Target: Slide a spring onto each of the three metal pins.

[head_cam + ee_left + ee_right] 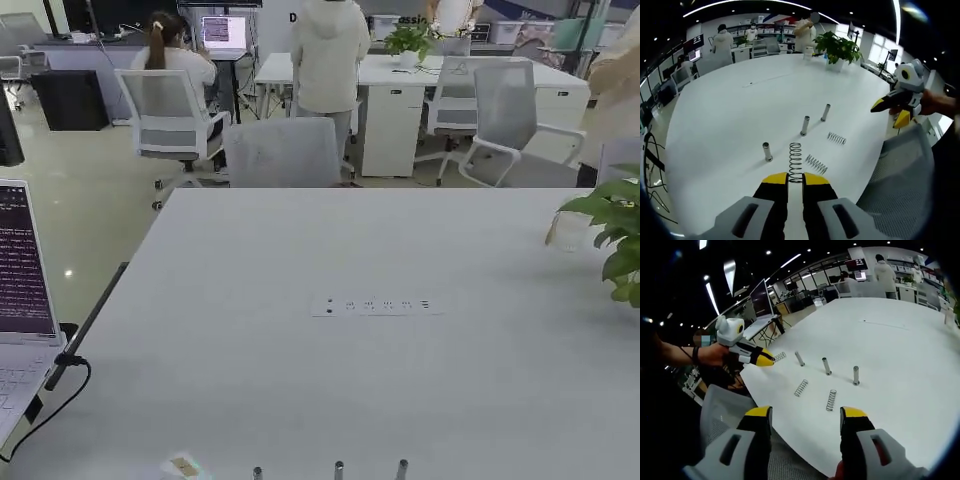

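Three upright metal pins stand in a row near the table's front edge; their tops also show in the head view. All three are bare. My left gripper is shut on one end of a spring, which sticks out forward just short of the pins. In the right gripper view, this left gripper holds the spring beside the leftmost pin. Two loose springs lie flat in front of the pins. My right gripper is open, off the table's edge with nothing between its fingers.
A white table has a built-in socket strip at mid-depth. A laptop with a cable sits at the left edge, a potted plant at the right. A mesh chair back is below the grippers. People sit and stand beyond the table.
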The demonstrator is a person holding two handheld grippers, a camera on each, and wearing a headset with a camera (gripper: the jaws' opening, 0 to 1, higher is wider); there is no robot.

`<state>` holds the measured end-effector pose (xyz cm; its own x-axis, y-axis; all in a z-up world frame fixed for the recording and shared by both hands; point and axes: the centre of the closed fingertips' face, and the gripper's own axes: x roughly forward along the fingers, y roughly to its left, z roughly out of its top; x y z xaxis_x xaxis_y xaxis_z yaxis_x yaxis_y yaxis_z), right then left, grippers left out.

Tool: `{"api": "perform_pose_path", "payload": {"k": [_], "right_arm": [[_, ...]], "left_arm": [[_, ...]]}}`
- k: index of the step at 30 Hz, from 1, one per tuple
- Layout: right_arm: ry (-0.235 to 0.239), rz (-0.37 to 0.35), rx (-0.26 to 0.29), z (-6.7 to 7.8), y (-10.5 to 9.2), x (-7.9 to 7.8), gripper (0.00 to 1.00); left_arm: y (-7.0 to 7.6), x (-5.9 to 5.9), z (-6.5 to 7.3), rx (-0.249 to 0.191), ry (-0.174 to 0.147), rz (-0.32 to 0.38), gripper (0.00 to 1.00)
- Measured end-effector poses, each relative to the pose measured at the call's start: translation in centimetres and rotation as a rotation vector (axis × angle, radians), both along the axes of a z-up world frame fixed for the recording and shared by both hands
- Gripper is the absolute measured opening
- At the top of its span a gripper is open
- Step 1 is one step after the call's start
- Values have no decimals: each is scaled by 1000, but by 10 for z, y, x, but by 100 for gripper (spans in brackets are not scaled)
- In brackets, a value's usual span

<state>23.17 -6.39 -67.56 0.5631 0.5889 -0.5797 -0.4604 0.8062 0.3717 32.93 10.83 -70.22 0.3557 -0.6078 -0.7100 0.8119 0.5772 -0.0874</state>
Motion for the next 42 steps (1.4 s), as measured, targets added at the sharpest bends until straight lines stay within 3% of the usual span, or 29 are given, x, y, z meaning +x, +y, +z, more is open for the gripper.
{"api": "perform_pose_path", "payload": {"k": [6,28,36,42], "right_arm": [[-5,10,12,1,4,6,52],[-8,153,17,5,31,24,49],[-20,225,31,11,41,38,47],[-45,275,71,22,53,48,38]], "left_arm": [[-6,-2,7,-3,-14,-33,2],[-35,-16,26,-23,-74,-186,2],[-44,-18,38,-31,-129,-253,2],[-50,-23,42,-37,-160,-316,2]]}}
